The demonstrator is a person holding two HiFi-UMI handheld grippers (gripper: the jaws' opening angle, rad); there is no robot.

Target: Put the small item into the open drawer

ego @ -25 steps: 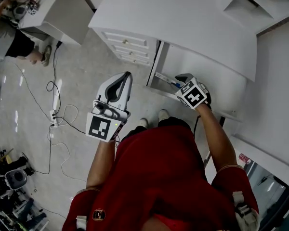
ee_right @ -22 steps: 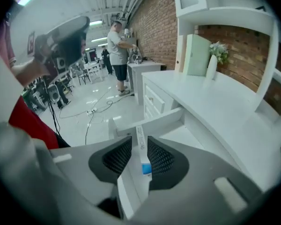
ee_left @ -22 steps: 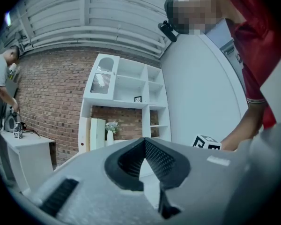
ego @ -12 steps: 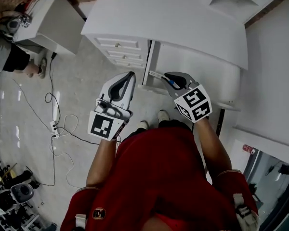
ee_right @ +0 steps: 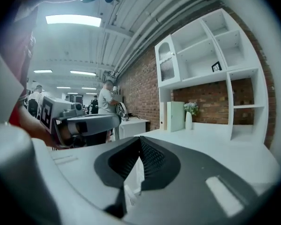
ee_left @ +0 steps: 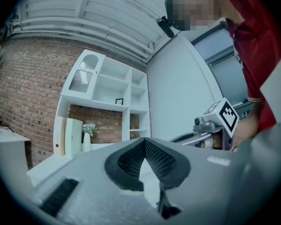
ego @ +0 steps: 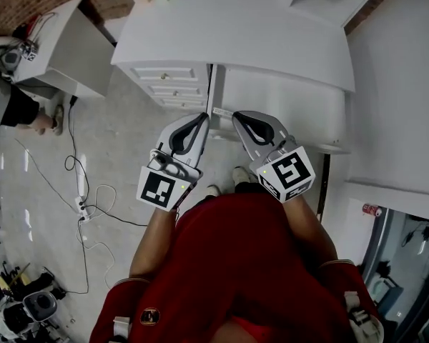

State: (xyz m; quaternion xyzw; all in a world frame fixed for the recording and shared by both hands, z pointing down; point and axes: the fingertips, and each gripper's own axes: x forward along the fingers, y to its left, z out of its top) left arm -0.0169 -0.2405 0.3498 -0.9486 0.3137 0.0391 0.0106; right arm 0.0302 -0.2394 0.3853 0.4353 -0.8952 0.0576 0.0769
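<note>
The person stood at the open drawer (ego: 289,109) with both forearms bent and drawn in close to the red shirt (ego: 229,263). The left gripper (ego: 200,118) and the right gripper (ego: 236,115) were held side by side at the drawer's near edge, tips angled toward each other and marker cubes turned back toward the body. Each gripper's jaws were pressed together at the tips, with only a pale surface showing through the gap behind them, while the small item (ego: 222,111), a thin white strip, lay at the drawer's near left corner, just ahead of the right gripper's tips.
</note>
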